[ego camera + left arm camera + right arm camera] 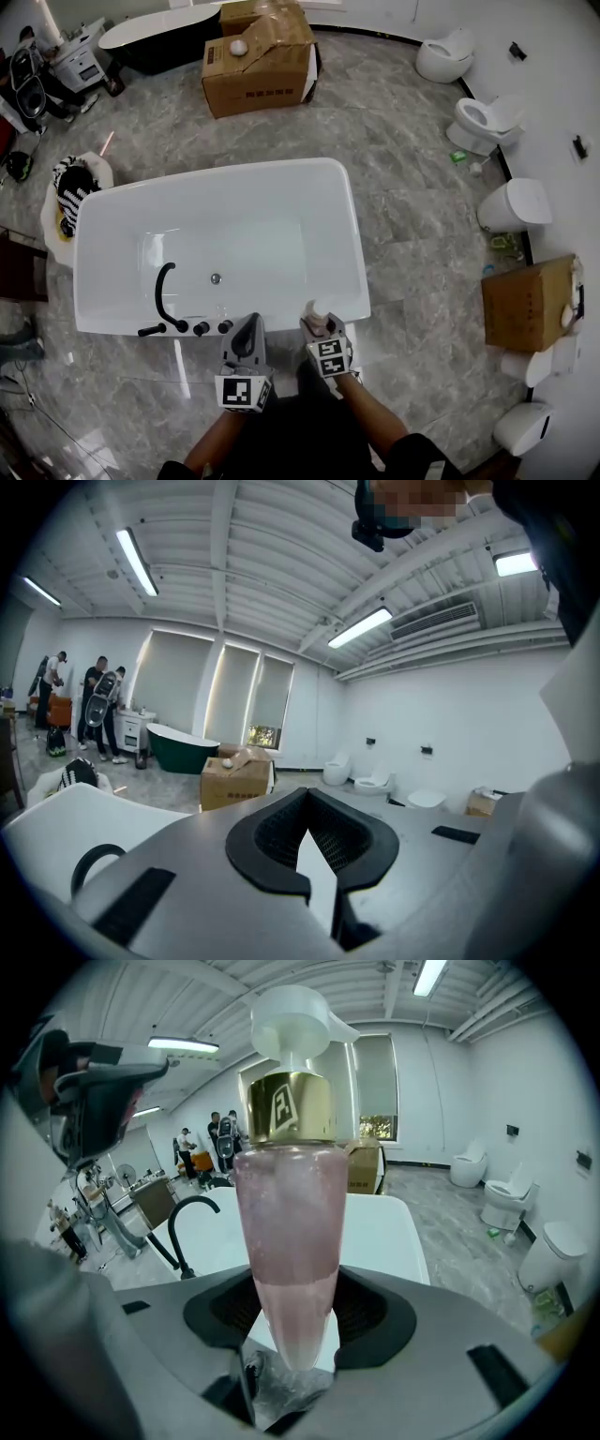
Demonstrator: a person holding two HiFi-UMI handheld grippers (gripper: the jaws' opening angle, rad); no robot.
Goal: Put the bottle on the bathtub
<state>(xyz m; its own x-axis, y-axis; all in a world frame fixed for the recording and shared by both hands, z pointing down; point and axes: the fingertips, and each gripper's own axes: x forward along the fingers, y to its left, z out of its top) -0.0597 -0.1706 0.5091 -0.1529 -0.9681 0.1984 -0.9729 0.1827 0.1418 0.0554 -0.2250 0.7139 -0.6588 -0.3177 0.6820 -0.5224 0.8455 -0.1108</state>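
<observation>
A clear bottle (pixel 286 1241) of pink liquid, with a gold collar and a white pump top, stands upright between my right gripper's (pixel 291 1321) jaws, which are shut on its lower part. From the head view the bottle (pixel 312 312) and right gripper (pixel 320 328) hover at the near rim of the white bathtub (pixel 352 234), towards its right corner. My left gripper (pixel 247 328) is beside it, over the same rim, shut with nothing in it (pixel 305 832). A black faucet (pixel 164 291) with knobs sits on the rim to the left.
Behind the tub stands a cardboard box (pixel 258 61) and a dark bathtub (pixel 150 33). Toilets (pixel 483 122) line the right wall, with another box (pixel 530 300) nearer. A striped item (pixel 70 183) lies left of the tub. People (pixel 98 705) stand far back.
</observation>
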